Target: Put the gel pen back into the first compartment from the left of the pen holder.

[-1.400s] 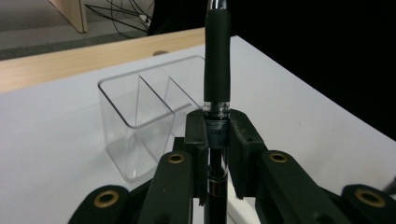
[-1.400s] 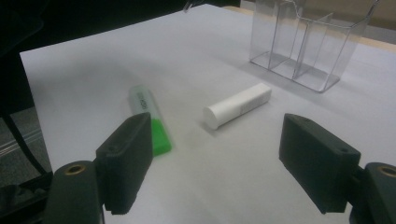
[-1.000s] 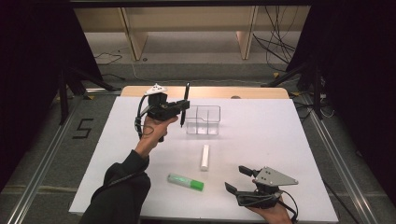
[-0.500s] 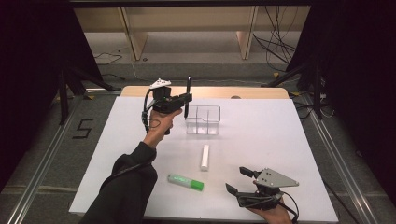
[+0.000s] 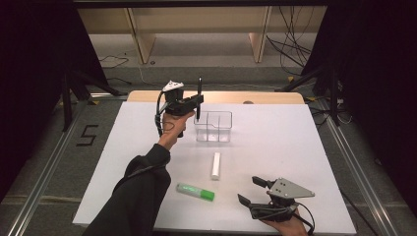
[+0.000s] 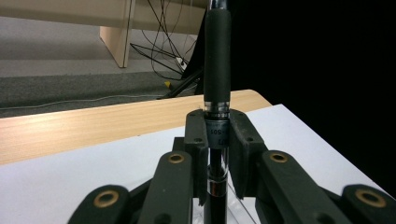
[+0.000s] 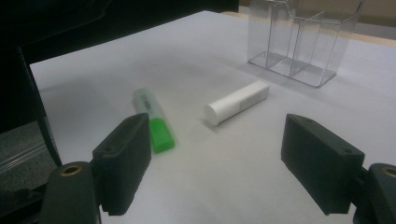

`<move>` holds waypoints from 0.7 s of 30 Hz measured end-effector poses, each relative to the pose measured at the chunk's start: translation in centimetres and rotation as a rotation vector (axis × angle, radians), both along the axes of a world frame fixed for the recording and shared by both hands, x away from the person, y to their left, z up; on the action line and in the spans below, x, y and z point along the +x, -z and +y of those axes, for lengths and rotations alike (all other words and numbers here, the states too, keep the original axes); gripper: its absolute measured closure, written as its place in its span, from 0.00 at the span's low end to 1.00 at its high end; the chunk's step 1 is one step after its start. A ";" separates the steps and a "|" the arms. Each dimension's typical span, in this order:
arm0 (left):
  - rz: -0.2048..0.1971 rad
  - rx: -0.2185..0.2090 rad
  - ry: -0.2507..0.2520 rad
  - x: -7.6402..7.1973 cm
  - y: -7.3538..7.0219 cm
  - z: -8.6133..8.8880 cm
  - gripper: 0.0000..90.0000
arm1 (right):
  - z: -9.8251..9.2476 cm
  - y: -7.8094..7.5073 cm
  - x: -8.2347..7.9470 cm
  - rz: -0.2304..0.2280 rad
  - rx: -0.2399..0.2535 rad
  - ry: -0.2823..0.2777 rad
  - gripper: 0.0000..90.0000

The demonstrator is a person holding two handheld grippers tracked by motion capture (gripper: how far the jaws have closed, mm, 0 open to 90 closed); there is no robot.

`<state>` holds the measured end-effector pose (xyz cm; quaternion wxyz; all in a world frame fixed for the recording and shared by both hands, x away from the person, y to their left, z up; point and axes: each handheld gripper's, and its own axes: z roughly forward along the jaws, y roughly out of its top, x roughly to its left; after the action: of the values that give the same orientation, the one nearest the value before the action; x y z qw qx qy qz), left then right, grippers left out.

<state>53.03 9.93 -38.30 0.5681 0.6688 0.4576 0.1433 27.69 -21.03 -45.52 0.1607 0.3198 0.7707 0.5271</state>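
Two grippers are at work. Left gripper (image 5: 196, 102), raised at the far left of the white table (image 5: 275, 142), is clamped on a black pen (image 5: 199, 96) held upright just over the left edge of the clear divided holder (image 5: 214, 127). Right gripper (image 5: 253, 191) rests at the near right, jaws wide with nothing between them. White tube (image 5: 216, 165) and green marker (image 5: 195, 191) lie nearer, between the two grippers.
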 end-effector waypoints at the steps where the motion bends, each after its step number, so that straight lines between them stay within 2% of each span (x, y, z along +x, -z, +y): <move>1: 0.000 0.000 -0.003 0.1 0.1 0.0 0.88 | 0.0 0.0 0.0 0.001 -0.001 -0.002 0.28; 21: 0.001 0.020 -0.023 0.2 2.1 -0.5 0.88 | 0.2 0.2 -0.1 0.002 -0.015 -0.010 0.28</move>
<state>53.21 9.40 -40.39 0.5594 0.6693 0.4640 0.1542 27.56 -20.87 -45.67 0.1599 0.3152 0.7765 0.5217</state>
